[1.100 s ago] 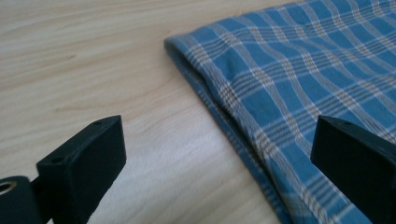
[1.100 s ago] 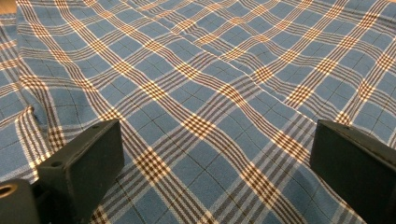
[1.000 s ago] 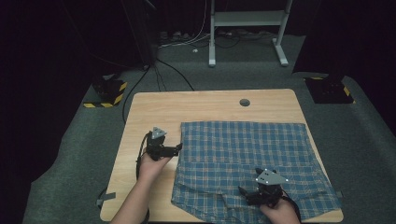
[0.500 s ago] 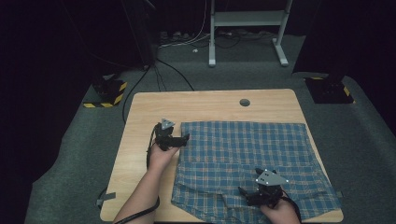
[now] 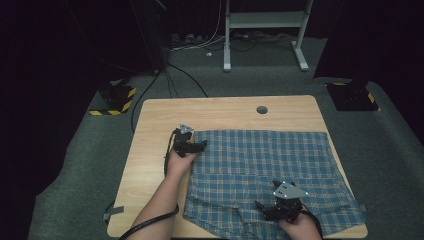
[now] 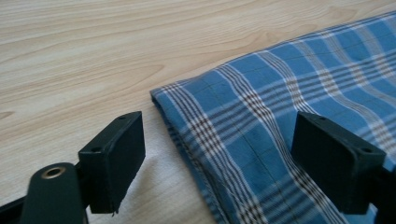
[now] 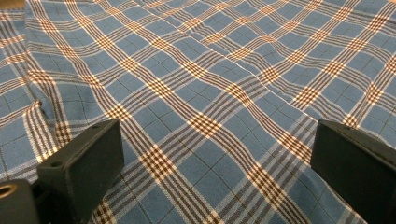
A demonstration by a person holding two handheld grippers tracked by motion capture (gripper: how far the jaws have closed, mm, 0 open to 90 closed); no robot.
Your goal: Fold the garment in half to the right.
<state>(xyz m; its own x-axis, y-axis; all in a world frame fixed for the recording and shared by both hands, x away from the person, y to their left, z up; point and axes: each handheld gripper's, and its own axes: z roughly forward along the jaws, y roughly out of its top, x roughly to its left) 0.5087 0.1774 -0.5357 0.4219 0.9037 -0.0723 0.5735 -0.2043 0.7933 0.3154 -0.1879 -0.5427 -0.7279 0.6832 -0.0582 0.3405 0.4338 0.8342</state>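
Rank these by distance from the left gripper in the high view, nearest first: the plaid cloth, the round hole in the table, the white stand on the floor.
From the left gripper:
1. Plaid cloth: its far left corner lies at the jaws.
2. Round hole: farther back, to the right.
3. White stand: beyond the table, on the floor.

cloth [image 5: 265,170] on table [image 5: 150,150] | left gripper [image 5: 200,146] at cloth's far-left corner

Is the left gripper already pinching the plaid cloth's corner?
No, the left gripper stands open, one jaw on bare table, the plaid cloth corner unpinched between.
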